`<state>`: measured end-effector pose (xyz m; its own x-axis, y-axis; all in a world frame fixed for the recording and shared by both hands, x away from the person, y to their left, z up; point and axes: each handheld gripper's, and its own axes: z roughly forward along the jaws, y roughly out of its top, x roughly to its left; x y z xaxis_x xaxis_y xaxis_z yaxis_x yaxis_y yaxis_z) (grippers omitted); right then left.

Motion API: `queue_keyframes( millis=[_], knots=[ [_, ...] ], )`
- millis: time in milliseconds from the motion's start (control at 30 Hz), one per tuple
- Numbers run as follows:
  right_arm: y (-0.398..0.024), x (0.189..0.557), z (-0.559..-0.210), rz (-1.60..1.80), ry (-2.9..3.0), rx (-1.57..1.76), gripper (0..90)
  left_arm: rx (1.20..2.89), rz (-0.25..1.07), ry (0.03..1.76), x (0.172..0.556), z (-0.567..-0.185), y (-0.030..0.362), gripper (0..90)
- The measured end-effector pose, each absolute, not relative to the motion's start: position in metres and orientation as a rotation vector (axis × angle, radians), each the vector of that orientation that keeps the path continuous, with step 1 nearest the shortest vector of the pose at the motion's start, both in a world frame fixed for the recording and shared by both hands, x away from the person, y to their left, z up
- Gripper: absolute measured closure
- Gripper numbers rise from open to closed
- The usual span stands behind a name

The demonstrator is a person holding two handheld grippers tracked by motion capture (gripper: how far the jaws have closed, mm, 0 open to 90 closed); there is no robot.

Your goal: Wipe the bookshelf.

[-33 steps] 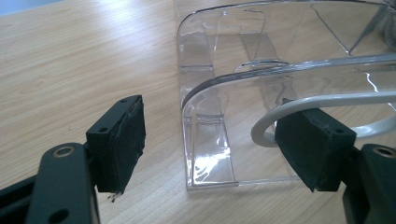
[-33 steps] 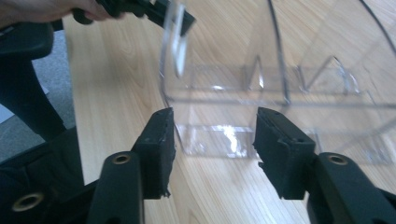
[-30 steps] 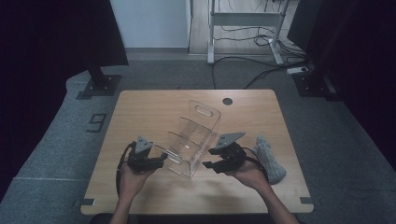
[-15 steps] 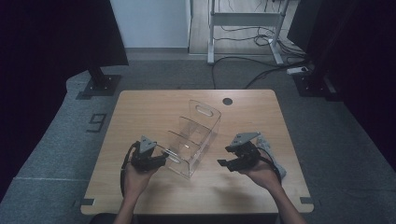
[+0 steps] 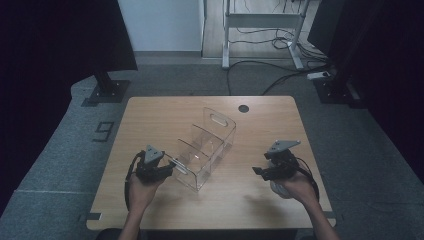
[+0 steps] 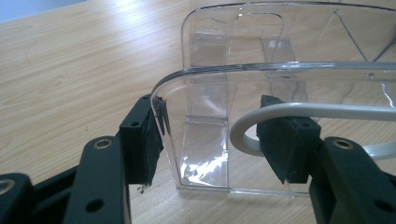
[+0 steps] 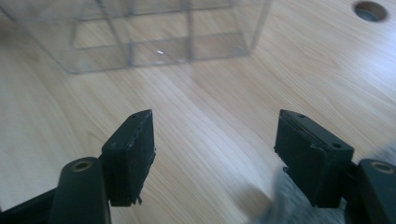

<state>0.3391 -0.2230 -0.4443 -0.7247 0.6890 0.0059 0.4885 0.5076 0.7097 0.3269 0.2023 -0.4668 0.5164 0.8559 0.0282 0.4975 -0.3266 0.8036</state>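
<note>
High view: our left gripper (image 5: 167, 167) meets the near corner of the clear plastic organizer (image 5: 207, 147); our right gripper (image 5: 261, 171) hangs well apart from it, over the table (image 5: 150, 112), a grey cloth (image 5: 278, 187) just beneath.

Left gripper view: jaws, just closing, straddle the organizer's corner wall (image 6: 196, 116), one pad touching; whether they clench it we cannot tell.

Right gripper view: jaws released, just opening, nothing between; organizer ahead.

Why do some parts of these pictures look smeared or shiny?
High view: dim room, dark surroundings, the table evenly lit. Left gripper view: sharp, with bright glare on the clear box wall near its base and along its rim. Right gripper view: the box and a grey thing at the lower right edge look blurred, while the gripper stays fairly sharp.
</note>
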Motion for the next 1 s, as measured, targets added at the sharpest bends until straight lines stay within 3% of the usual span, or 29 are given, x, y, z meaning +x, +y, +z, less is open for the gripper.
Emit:
queue_keyframes(
  millis=[433, 767, 900, 1000],
  knots=[
    [-0.277, 0.337, -0.459, 0.879, 2.355, 1.174, 24.7, 1.975, 0.572, 1.126, 0.326, -0.467, 0.207, 44.5],
    [-0.287, 0.342, -0.492, 0.799, 2.374, 1.274, 27.1, 1.985, 0.554, 1.111, 0.315, -0.466, 0.215, 44.6],
    [-0.287, 0.345, -0.506, 0.784, 2.387, 1.310, 31.0, 1.996, 0.547, 1.097, 0.307, -0.466, 0.219, 44.6],
    [-0.287, 0.345, -0.513, 0.782, 2.402, 1.330, 41.0, 2.002, 0.538, 1.084, 0.302, -0.465, 0.223, 44.7]
  ],
)
